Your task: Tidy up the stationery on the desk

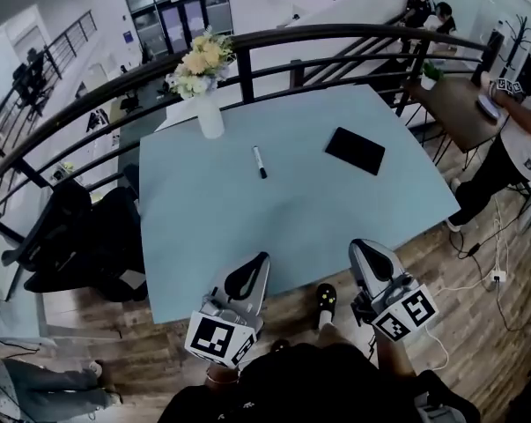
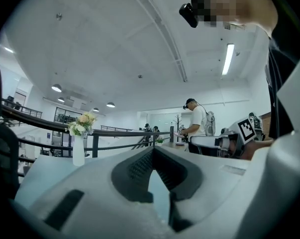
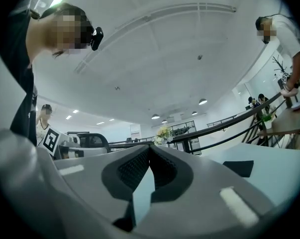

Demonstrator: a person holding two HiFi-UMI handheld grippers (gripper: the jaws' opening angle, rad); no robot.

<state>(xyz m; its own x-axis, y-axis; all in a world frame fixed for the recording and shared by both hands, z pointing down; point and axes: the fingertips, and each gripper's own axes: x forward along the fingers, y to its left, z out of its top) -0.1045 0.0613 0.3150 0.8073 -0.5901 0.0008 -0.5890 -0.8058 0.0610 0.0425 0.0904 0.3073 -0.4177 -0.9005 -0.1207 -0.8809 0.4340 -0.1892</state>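
Note:
A marker pen (image 1: 260,162) with a white barrel and black cap lies near the middle of the pale blue desk (image 1: 203,236). To its right lies a flat black notebook (image 1: 355,150), also seen in the right gripper view (image 3: 238,168). My left gripper (image 1: 261,258) hovers over the desk's near edge, jaws shut with nothing between them (image 2: 153,149). My right gripper (image 1: 355,247) is beside it at the same edge, also shut and empty (image 3: 150,147). Both sit well short of the pen and notebook.
A white vase of flowers (image 1: 205,86) stands at the desk's far left corner. A dark curved railing (image 1: 335,38) runs behind the desk. A black chair (image 1: 67,227) sits left of it. A person (image 1: 520,139) stands at a brown table at the right.

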